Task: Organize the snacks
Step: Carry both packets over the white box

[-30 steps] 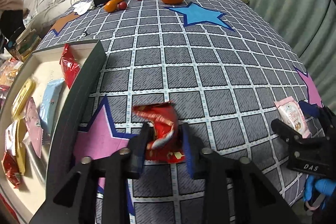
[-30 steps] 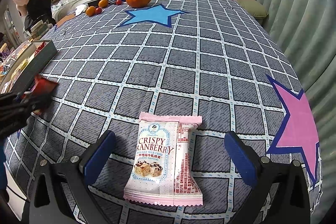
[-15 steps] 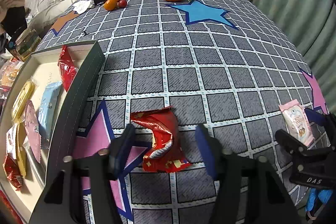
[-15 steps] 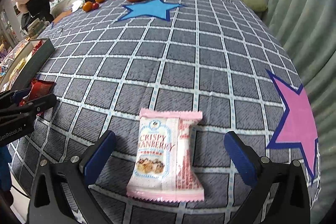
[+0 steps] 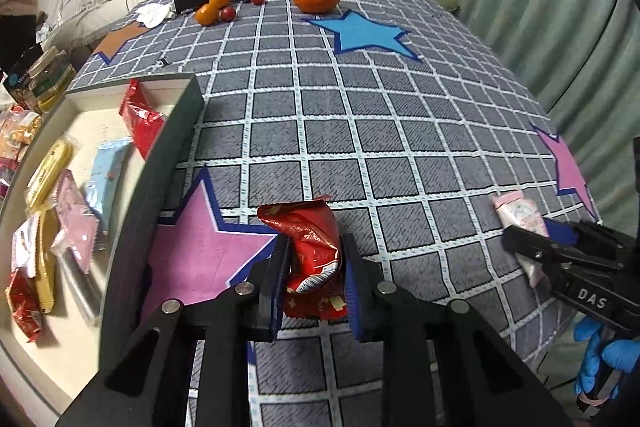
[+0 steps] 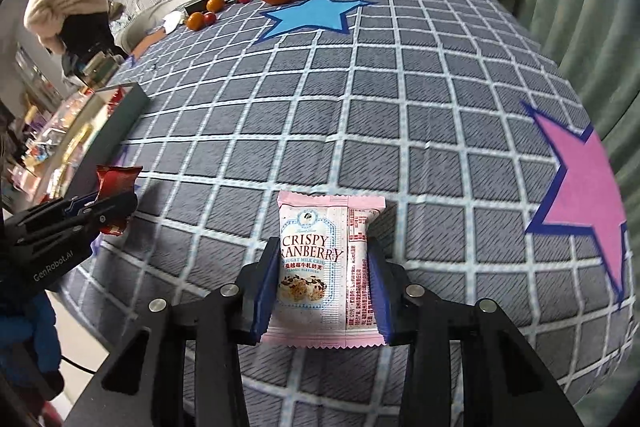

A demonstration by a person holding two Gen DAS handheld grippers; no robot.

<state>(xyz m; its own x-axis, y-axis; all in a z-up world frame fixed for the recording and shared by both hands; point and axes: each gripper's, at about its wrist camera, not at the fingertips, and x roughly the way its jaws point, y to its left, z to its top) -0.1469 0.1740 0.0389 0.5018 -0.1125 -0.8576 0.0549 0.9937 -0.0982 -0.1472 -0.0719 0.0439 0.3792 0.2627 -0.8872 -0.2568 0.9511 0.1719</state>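
Left gripper [image 5: 314, 281]: your jaws pinch the crumpled red snack packet [image 5: 310, 247] beside the snack box [image 5: 160, 163].
Right gripper [image 6: 324, 285]: your jaws squeeze the pink Crispy Cranberry packet [image 6: 324, 267] on the checked cloth [image 6: 400, 107].

Both claws [image 5: 314, 281] [image 6: 323, 285] clamped on packets.

A crumpled red snack packet [image 5: 314, 251] sits pinched upright on the checked cloth. A flat pink "Crispy Cranberry" packet [image 6: 326, 267] lies clamped nearby.
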